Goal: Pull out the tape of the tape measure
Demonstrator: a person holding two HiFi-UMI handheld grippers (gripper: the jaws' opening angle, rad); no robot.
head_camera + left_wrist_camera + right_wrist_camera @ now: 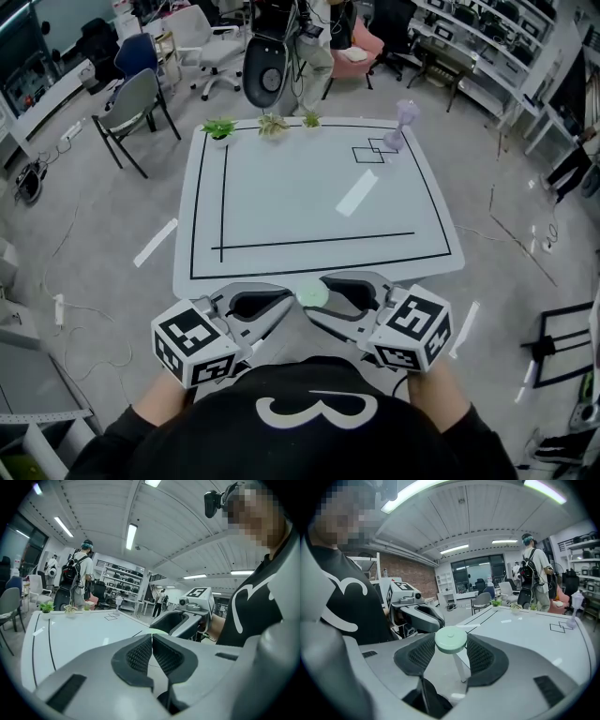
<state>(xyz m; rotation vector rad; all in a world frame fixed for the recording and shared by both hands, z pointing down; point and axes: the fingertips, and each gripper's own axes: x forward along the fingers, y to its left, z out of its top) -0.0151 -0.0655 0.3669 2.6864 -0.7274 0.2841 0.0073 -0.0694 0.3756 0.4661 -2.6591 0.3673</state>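
- While the right gripper (451, 645) pinches the round pale-green plastic tape measure (450, 639) at the white table's (281, 206) near edge, what about the left gripper (152, 643)?
- Jaws pressed together, just beside it.

We see our left gripper (152, 639) with its two jaws pressed tight together. Our right gripper (163, 626) is just behind it, by the white table (84, 630).
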